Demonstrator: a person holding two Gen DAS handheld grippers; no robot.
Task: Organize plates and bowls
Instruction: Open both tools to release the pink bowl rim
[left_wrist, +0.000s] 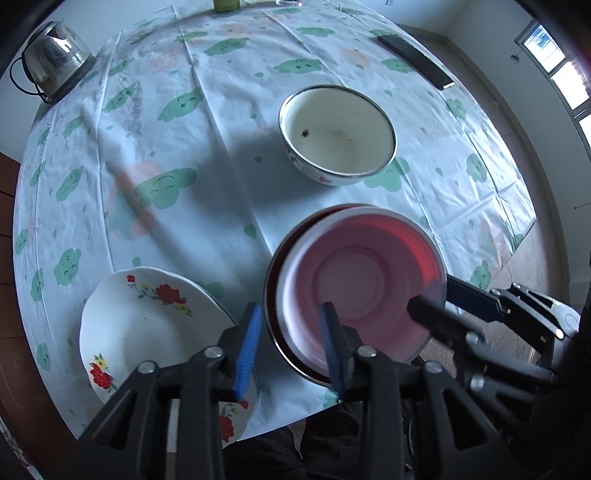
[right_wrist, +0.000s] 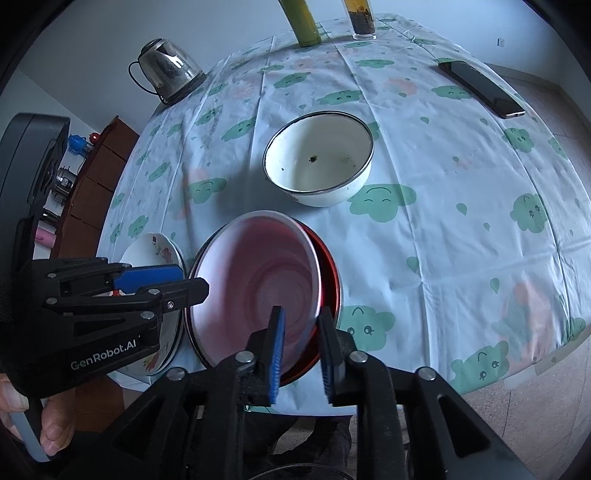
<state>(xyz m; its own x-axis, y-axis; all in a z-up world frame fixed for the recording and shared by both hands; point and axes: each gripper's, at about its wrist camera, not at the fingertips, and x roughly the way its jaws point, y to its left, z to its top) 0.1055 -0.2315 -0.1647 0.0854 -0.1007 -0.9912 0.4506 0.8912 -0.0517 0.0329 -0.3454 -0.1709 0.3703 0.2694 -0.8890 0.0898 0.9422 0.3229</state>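
Bowls come first: a pink bowl (left_wrist: 360, 284) sits nested, slightly off-centre, in a red bowl (right_wrist: 330, 280) near the table's front edge, so one stack looks made. The left gripper (left_wrist: 291, 349) straddles their near rim and the right gripper (right_wrist: 300, 356) their other side, both with jaws partly apart and pads seemingly off the rims, holding nothing. Left to gather, by my reading, are the white bowl (left_wrist: 338, 134) just behind, empty but for dark specks, and the flowered plate (left_wrist: 147, 325) beside the stack, which seems to rest on another dish. The tablecloth (left_wrist: 184, 122) also carries a kettle (left_wrist: 55, 55) and a phone (right_wrist: 480, 88).
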